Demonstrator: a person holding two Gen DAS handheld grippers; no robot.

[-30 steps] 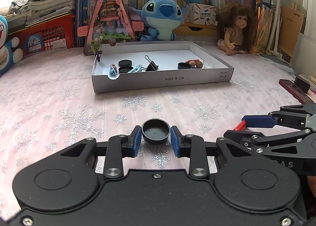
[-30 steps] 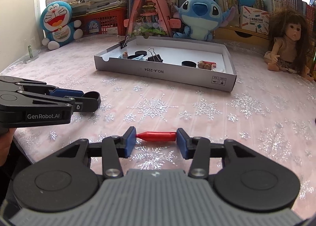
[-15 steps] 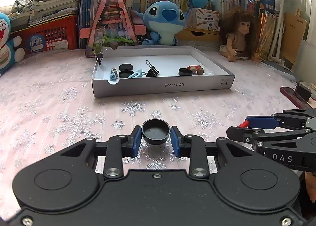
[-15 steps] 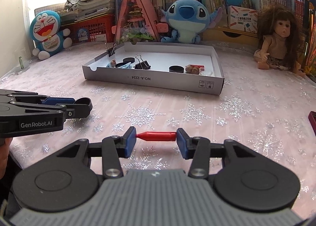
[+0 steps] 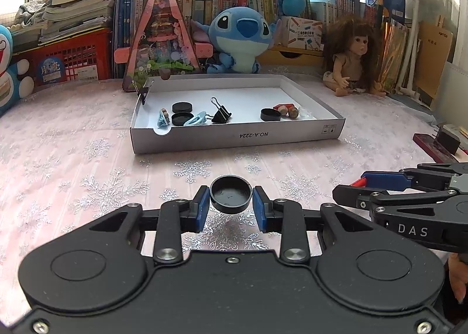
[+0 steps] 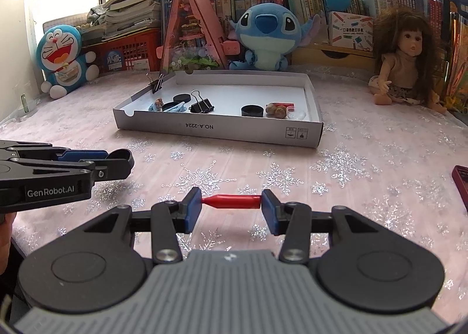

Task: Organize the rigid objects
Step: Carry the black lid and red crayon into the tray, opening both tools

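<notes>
Black cap: pinched rim-up between left gripper pads, above the snowflake tablecloth. Red stick: clamped end to end by right gripper. White tray at 12 o'clock (holding caps, binder clip).

We read "NO.A-2224" upside down on the white box, "GenRobot.AI" on the left tongs, and "DAS" on the right tongs.
</notes>
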